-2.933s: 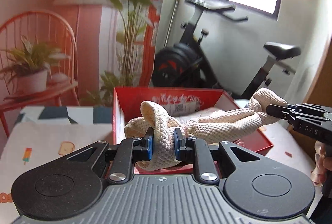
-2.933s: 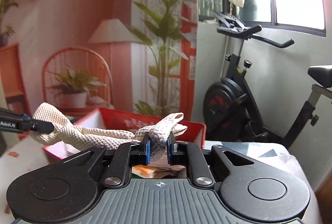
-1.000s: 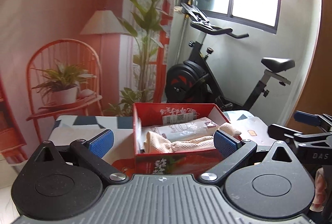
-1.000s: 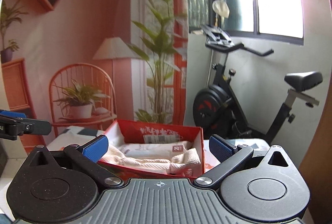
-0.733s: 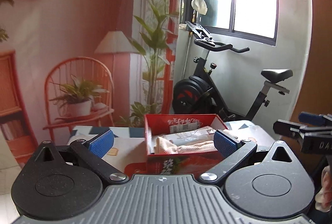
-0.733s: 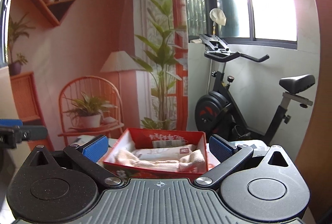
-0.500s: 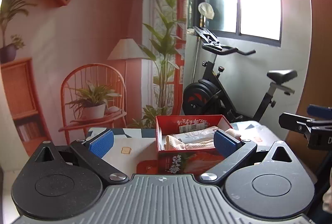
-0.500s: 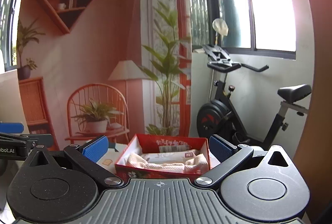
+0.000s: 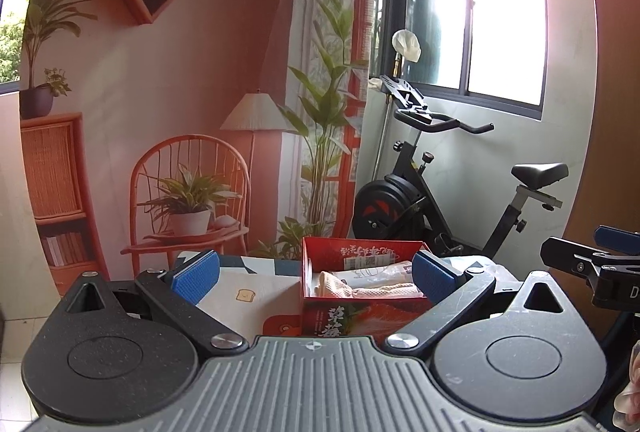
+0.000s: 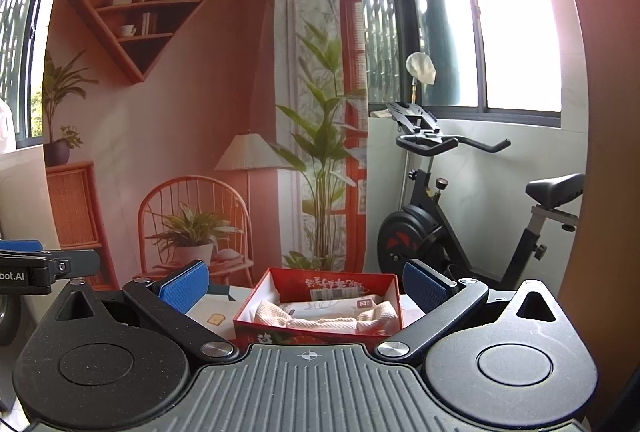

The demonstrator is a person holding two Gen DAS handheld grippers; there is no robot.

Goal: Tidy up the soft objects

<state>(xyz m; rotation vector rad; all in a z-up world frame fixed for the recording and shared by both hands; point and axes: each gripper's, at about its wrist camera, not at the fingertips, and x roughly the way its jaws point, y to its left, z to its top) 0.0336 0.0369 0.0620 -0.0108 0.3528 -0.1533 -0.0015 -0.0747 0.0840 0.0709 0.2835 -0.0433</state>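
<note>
Left claw (image 9: 314, 278) and right claw (image 10: 306, 286) — both spread wide, empty, level — face the red cardboard box (image 10: 320, 330) holding the cream knitted cloth (image 10: 320, 320).

Your left gripper (image 9: 316, 278) hangs with its blue pads spread wide, nothing between them. Dead ahead at twelve o'clock sits the red box (image 9: 362, 316) on the patterned table (image 9: 248, 296), and the cream knitted cloth (image 9: 368, 290) lies inside it beside a white packet (image 9: 372, 270). At three o'clock your right gripper (image 9: 592, 264) pokes into frame, apart from the box. The exercise bike (image 9: 420, 191) stands at one o'clock.
</note>
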